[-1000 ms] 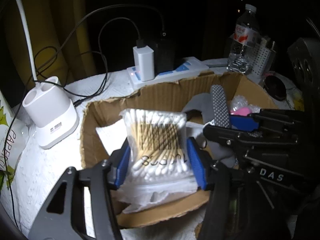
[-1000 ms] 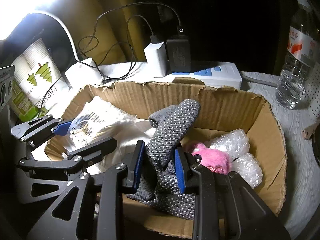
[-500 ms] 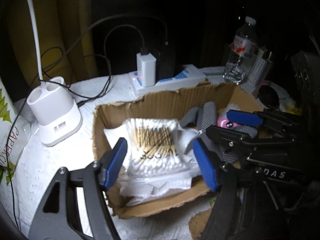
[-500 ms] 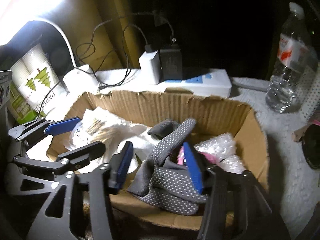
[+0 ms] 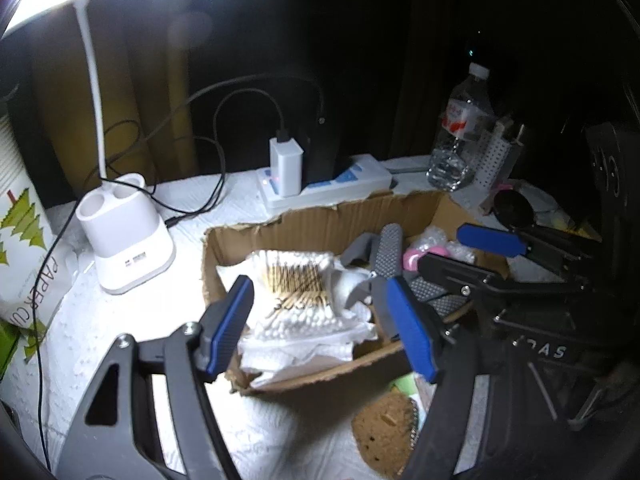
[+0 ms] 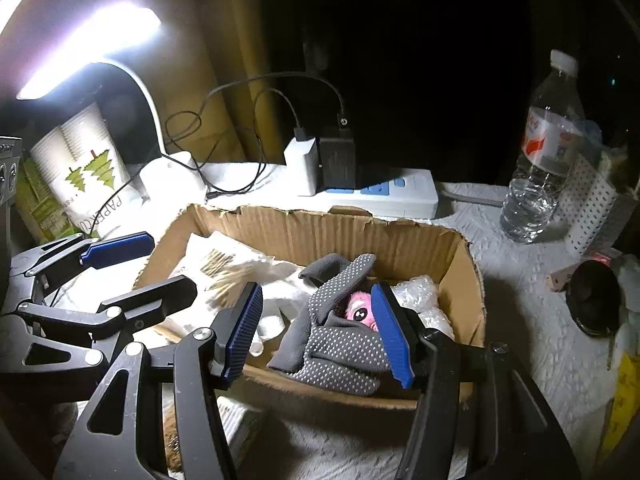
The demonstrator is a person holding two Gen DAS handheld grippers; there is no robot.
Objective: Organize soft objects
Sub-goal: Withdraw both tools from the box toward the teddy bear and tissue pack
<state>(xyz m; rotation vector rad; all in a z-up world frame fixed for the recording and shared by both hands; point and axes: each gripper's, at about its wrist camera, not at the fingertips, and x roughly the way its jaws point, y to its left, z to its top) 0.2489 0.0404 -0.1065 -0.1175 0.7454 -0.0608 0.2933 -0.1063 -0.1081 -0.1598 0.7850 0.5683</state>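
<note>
Two grippers, both spread wide, holding nothing. Left gripper (image 5: 320, 328): above cotton swab pack (image 5: 298, 292) in cardboard box (image 5: 320, 222). Right gripper (image 6: 318, 332): over dotted grey glove (image 6: 340, 344).

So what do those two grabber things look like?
Both the left gripper and the right gripper are black frames with silver screws and flat blue ribbed finger pads. White letters mark the right one's body.

Crumpled grey dotted glove (image 6: 340, 344), cotton-swab pack (image 5: 298, 280), both inside cardboard box (image 6: 404, 236).
</note>
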